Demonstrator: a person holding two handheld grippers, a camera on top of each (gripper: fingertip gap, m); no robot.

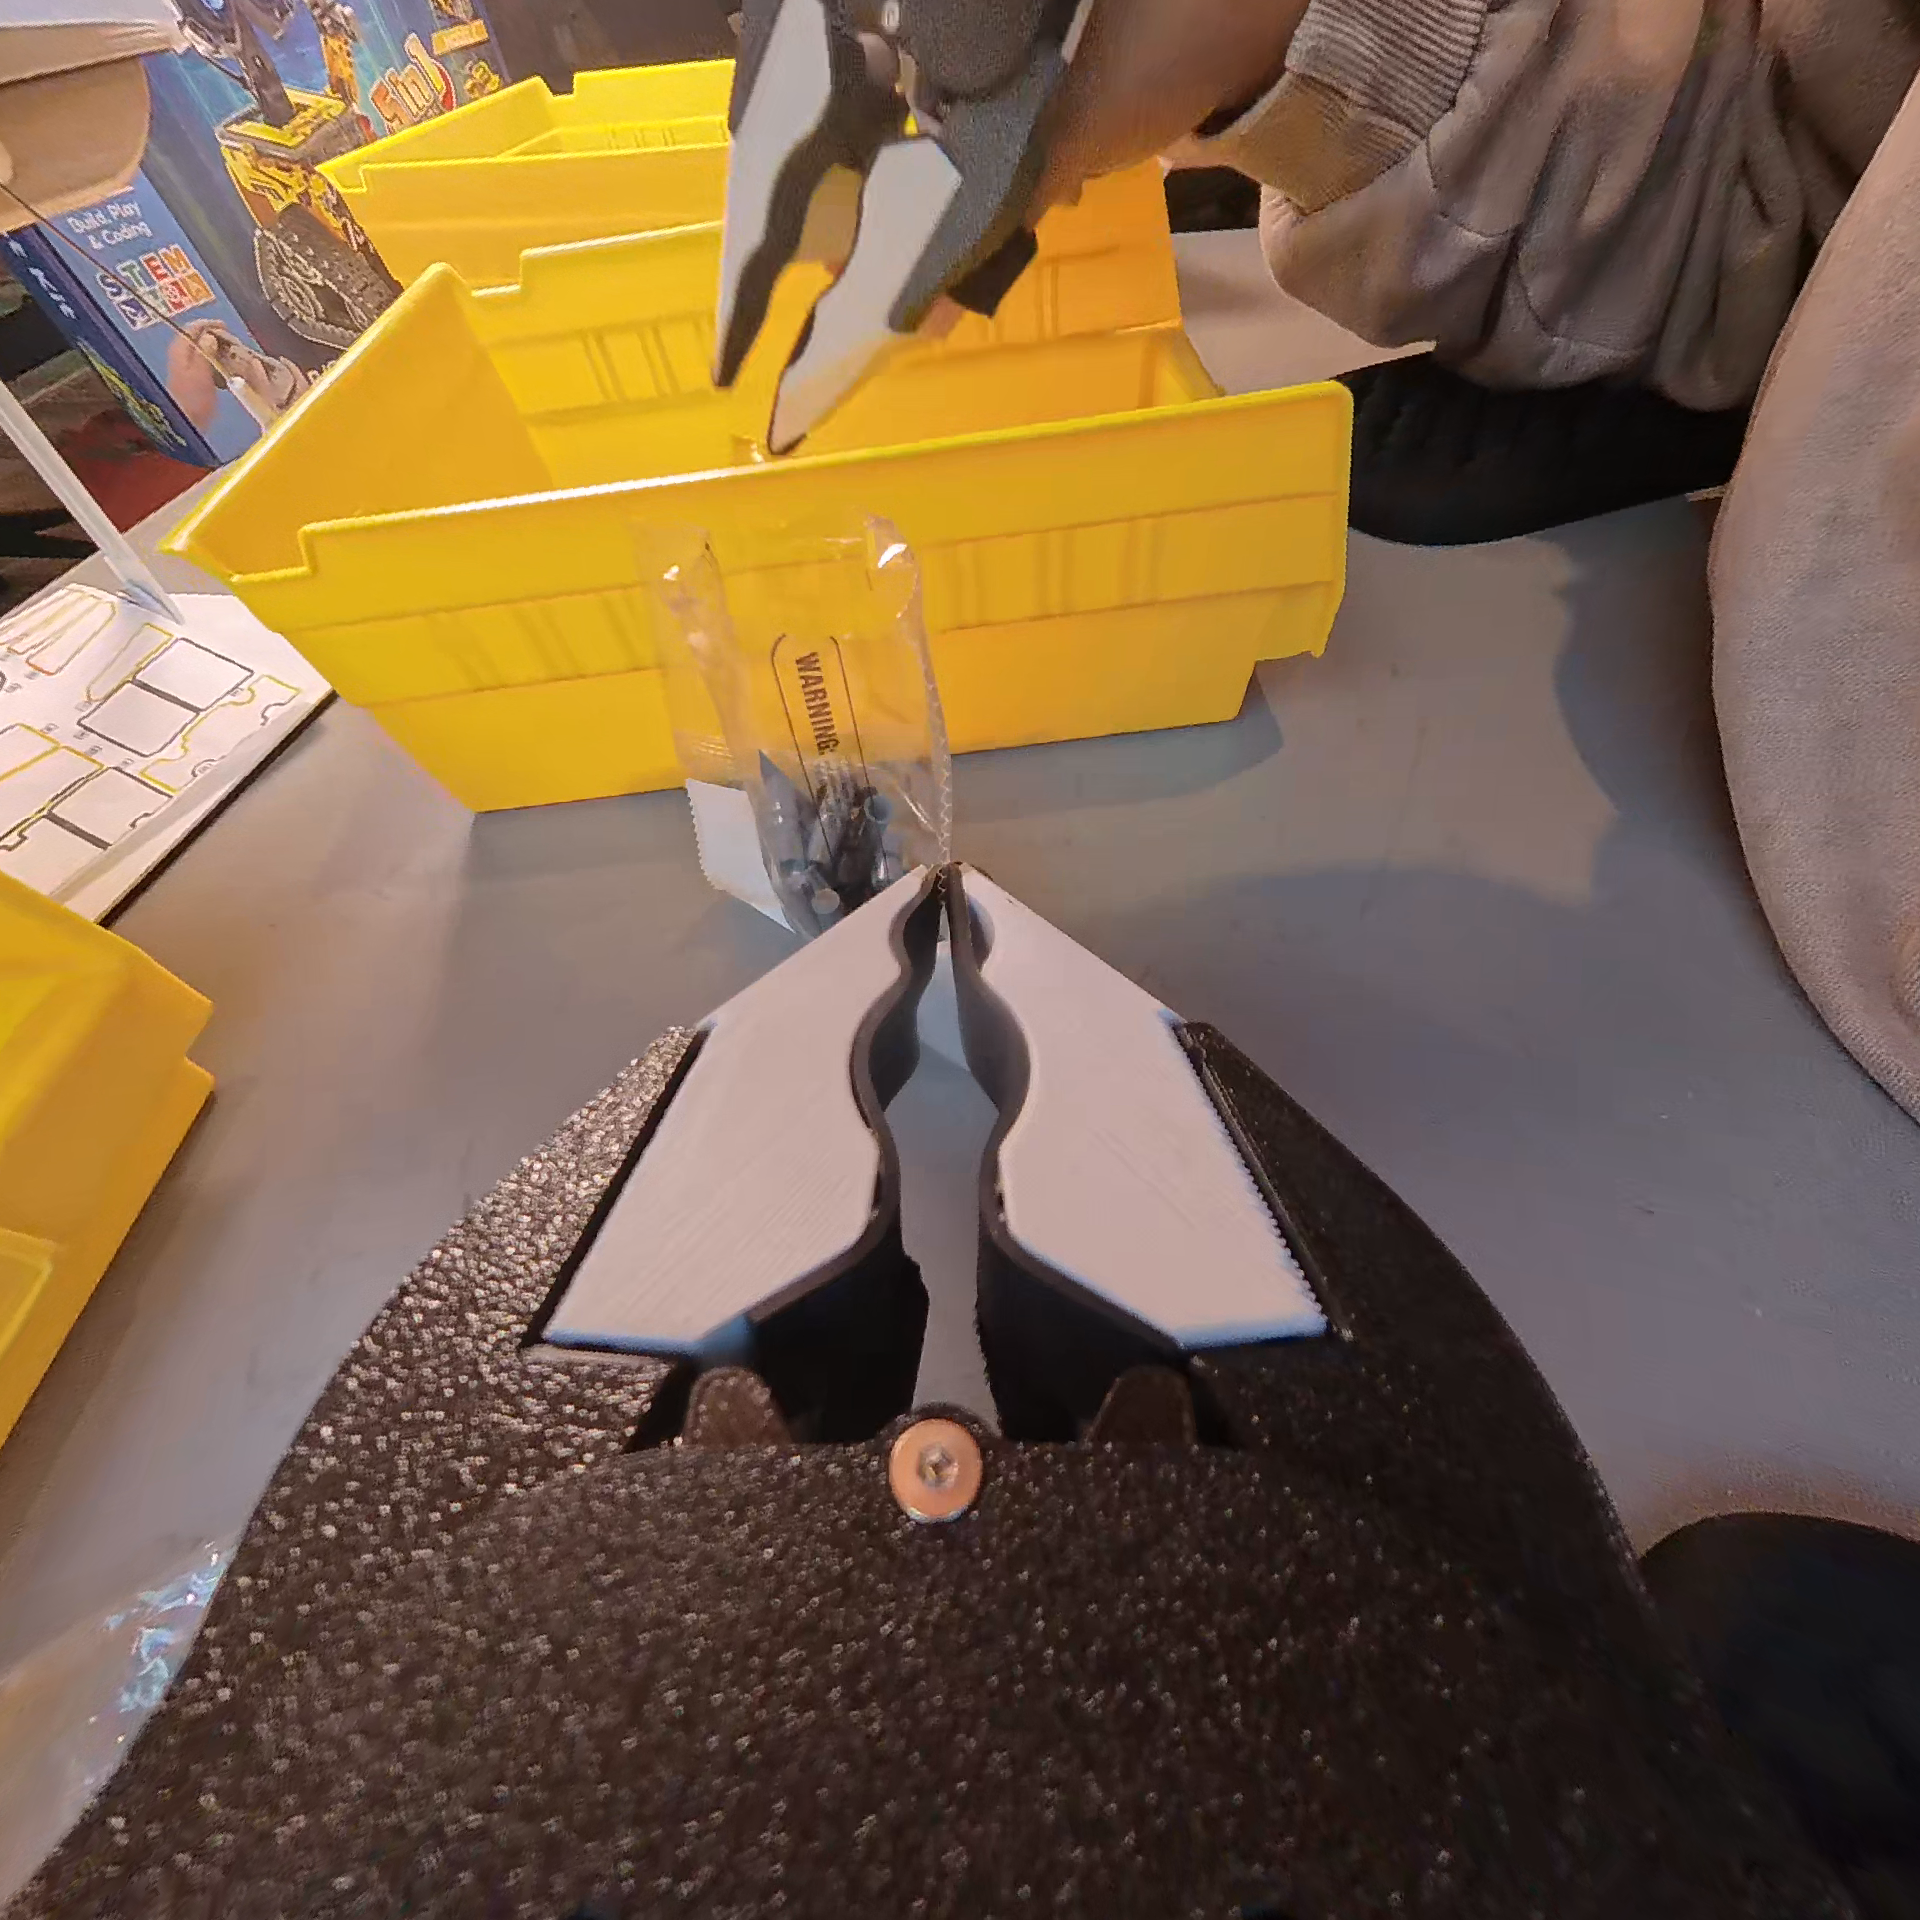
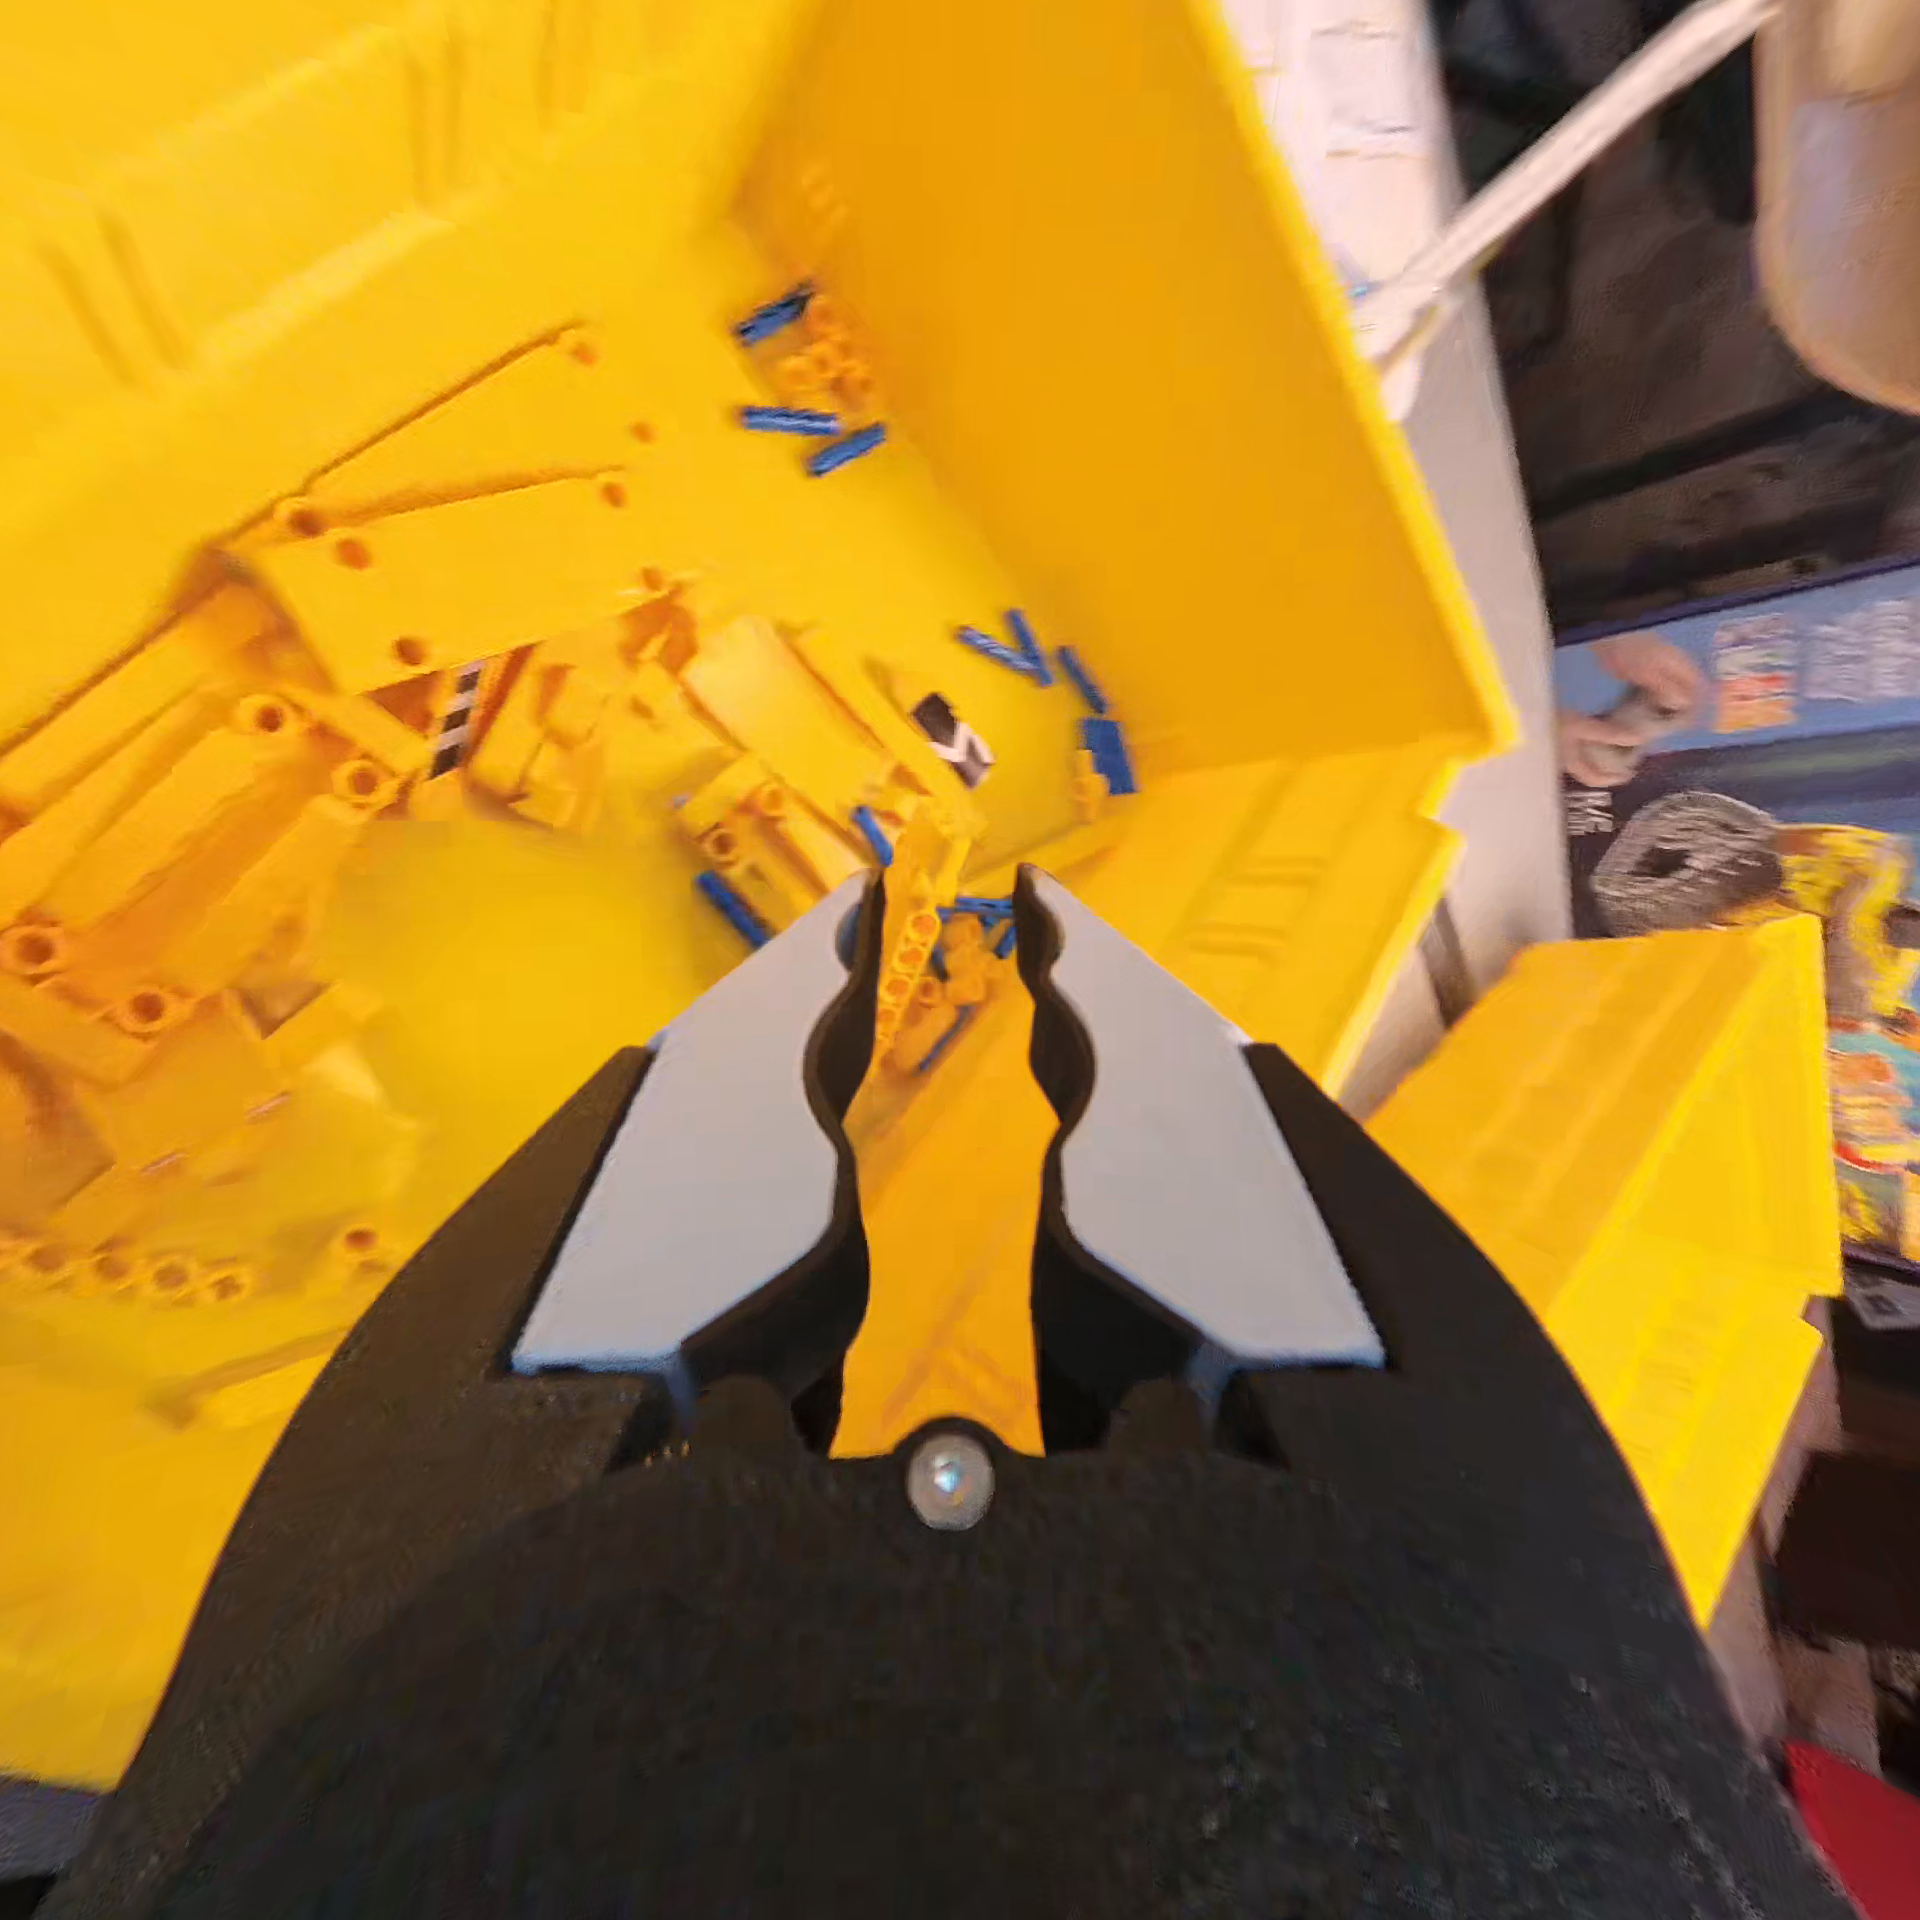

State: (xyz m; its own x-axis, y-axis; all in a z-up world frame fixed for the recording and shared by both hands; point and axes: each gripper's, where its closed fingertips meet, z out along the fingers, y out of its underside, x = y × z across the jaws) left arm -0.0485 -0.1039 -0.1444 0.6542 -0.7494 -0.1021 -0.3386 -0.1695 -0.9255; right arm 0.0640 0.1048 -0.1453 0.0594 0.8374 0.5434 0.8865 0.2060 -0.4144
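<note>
My left gripper (image 1: 945, 875) is shut on the lower right edge of a clear plastic bag (image 1: 810, 675). The bag stands upright off the grey table (image 1: 1455, 935), with small dark parts (image 1: 831, 831) gathered at its bottom. It sits just in front of a yellow bin (image 1: 1039, 488). My right gripper (image 1: 756, 407) hangs over that bin, pointing down into it with jaws apart. In the right wrist view my right gripper (image 2: 945, 883) is open just above yellow building pieces (image 2: 436, 540) and blue pins (image 2: 790, 421) lying in the bin (image 2: 1091, 416). A yellow holed beam (image 2: 912, 935) lies under the gap between the fingers.
More yellow bins stand behind (image 1: 540, 177) and at the left edge (image 1: 73, 1060). A printed sheet (image 1: 125, 727) and a toy kit box (image 1: 156, 260) are at the left. A person's grey sleeve (image 1: 1558, 187) is at the right. Crinkled plastic (image 1: 135, 1652) lies near left. About 25 centimetres separates my left fingertips from my right.
</note>
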